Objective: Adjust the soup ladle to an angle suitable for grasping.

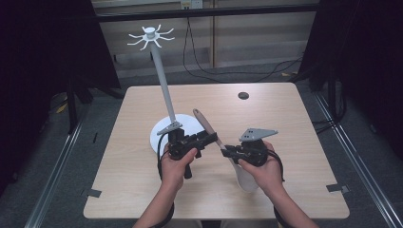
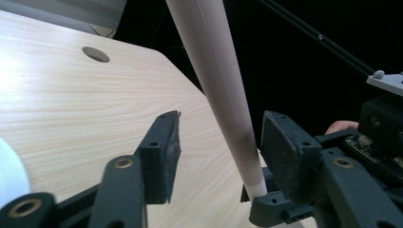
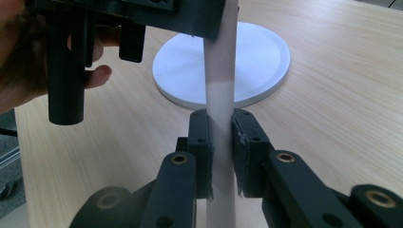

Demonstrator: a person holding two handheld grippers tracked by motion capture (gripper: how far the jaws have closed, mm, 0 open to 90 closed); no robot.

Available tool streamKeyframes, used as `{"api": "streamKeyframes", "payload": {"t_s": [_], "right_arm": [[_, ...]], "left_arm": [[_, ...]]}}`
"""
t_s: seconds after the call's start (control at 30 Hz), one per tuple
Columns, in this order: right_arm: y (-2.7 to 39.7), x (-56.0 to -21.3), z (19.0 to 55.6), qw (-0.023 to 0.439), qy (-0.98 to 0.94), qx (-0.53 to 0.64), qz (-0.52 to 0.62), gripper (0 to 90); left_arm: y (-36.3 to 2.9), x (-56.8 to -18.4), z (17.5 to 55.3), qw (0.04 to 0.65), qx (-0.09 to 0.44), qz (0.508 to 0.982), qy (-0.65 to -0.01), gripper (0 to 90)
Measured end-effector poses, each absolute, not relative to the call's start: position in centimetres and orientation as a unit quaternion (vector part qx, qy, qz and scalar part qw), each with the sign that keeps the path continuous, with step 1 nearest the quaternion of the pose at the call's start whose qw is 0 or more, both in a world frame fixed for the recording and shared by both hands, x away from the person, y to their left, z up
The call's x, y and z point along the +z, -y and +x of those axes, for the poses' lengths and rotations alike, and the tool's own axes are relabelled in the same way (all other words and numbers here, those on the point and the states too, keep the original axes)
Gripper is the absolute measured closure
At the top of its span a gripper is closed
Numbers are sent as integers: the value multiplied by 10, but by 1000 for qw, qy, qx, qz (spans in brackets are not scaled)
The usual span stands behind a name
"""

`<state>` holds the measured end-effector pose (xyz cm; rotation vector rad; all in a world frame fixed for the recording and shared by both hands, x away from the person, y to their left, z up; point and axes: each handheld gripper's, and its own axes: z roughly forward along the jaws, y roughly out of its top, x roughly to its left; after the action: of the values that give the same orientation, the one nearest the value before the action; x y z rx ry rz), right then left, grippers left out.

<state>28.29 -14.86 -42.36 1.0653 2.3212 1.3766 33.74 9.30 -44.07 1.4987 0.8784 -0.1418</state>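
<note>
Right gripper (image 3: 221, 152): jaws clamped on utensil (image 1: 206, 124) near mid-length | Left gripper (image 2: 216, 154): jaws spread wide, handle between the pads, no contact visible | Axis: handle slopes up and away toward hook stand (image 1: 161, 76) | Room: table (image 1: 294, 156) bare to the right.

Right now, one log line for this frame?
right tool: shut on spatula handle | left tool: open around handle | rack: upright on table
</note>
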Motion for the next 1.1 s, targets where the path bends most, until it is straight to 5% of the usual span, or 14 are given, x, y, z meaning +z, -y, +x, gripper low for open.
{"api": "streamKeyframes", "payload": {"t_s": [0.4,1.1], "right_arm": [[144,-422,280,134,-787,482,360,796],[146,-420,279,154,-767,502,369,794]], "left_arm": [[-87,-435,337,662,-68,643,-379,690],[-80,-428,333,683,-73,614,-389,752]]}}
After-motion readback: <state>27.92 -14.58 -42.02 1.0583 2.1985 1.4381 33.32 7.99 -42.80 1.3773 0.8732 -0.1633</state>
